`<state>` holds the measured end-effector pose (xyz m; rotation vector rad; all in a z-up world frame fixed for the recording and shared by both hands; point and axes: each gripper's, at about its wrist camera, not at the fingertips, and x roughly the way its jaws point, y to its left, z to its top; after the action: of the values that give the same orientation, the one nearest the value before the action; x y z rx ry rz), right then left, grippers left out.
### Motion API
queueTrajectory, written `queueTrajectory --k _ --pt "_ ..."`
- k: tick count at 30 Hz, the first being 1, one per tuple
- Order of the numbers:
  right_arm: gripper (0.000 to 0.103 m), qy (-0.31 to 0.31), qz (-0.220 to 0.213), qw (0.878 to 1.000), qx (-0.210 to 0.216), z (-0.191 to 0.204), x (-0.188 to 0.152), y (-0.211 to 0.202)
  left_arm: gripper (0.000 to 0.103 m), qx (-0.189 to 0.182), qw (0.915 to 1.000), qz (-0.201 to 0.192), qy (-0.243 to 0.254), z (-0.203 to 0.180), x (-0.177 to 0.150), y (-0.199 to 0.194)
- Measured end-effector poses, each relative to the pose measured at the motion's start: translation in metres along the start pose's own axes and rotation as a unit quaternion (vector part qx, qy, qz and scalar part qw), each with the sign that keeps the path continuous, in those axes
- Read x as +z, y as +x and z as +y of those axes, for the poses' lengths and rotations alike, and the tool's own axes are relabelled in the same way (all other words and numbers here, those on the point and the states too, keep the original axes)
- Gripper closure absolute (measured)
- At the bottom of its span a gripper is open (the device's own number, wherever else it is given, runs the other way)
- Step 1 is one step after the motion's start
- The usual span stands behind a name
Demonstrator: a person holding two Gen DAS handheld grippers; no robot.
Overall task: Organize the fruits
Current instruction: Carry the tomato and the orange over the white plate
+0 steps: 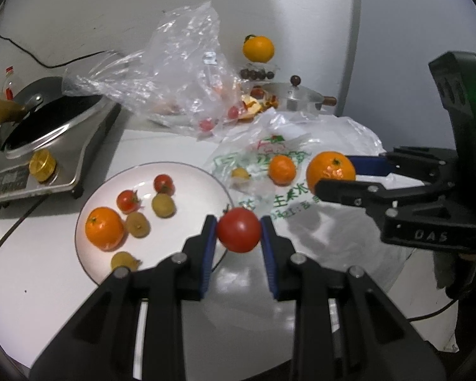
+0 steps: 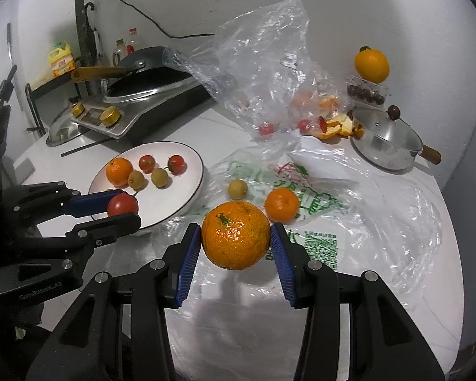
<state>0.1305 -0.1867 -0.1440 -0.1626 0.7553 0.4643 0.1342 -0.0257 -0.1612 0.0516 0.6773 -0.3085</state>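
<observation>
Glossy round tomato (image 1: 238,234) (dimpled orange (image 2: 235,235))

Two close downward wrist views, left and right, sharing the plate (image 1: 89,203).

hidden: fruit inside crumpled clear plastic bag (image 2: 263,73) beyond right gripper (image 2: 236,238), kinds unclear | green print on white bag (image 2: 317,222) unreadable

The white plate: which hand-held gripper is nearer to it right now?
Left. The left hand-held gripper holds a tomato at the white plate's near rim. The right hand-held gripper holds a tangerine over the printed bag, beside the plate.
</observation>
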Motion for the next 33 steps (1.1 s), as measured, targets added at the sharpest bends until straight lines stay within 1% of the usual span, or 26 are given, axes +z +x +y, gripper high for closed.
queueTrajectory --k 7,12,24,33 --pt "0.055 -0.005 0.002 1.000 0.014 0.013 0.004 0.009 0.075 0.015 0.9998 0.009 -0.013 0.020 -0.003 0.005" --pt "0.055 -0.008 0.010 1.000 0.021 0.016 0.007 0.021 0.075 0.024 0.9994 0.018 -0.020 0.032 -0.004 0.018" --pt "0.055 0.002 0.025 0.999 0.025 0.002 0.012 0.046 0.075 0.040 0.9981 0.040 -0.023 0.046 0.000 0.054" --pt "0.055 0.007 0.030 0.999 0.024 -0.004 0.013 0.055 0.075 0.042 0.9971 0.057 -0.028 0.049 -0.001 0.066"
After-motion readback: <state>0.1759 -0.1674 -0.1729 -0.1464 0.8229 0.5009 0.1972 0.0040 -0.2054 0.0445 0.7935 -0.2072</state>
